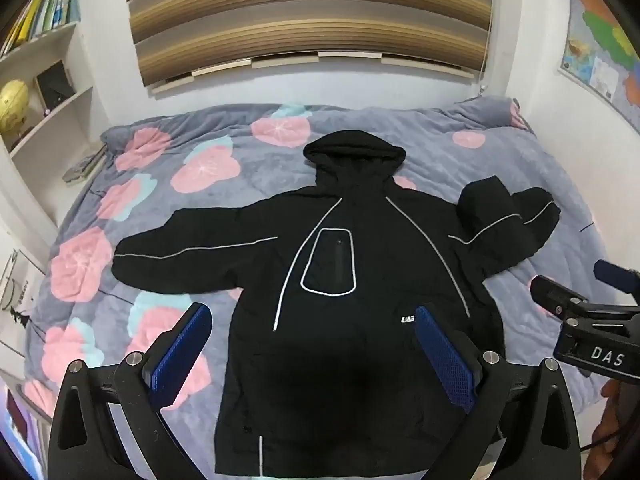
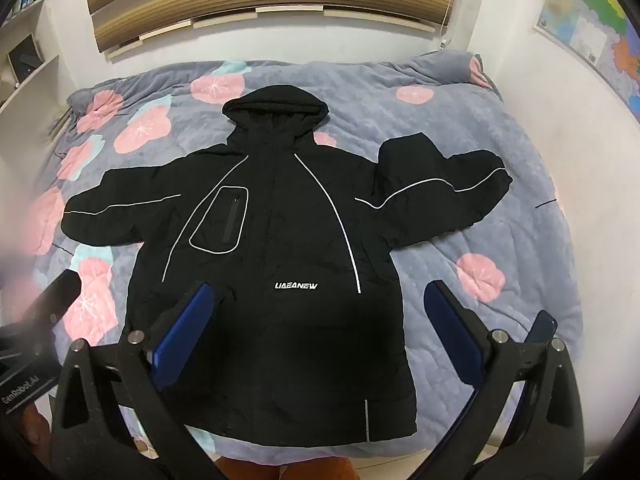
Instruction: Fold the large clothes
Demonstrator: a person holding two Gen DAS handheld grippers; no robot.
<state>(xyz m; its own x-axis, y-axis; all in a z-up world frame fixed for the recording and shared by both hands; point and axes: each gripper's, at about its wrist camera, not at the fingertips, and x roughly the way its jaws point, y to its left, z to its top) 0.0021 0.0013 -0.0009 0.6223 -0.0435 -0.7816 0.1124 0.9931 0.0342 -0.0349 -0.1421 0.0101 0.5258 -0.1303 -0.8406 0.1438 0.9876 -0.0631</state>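
A large black hooded jacket with white piping lies face up on the bed, hood toward the far wall. It also shows in the right wrist view. Its left sleeve is spread out flat. Its right sleeve is bent back on itself. My left gripper is open and empty, held above the jacket's lower half. My right gripper is open and empty, above the jacket's lower front. The right gripper's body shows at the right edge of the left wrist view.
The bed carries a grey quilt with pink flowers. A white shelf with books and a globe stands at the left. A striped blind hangs on the far wall. A map hangs at the right.
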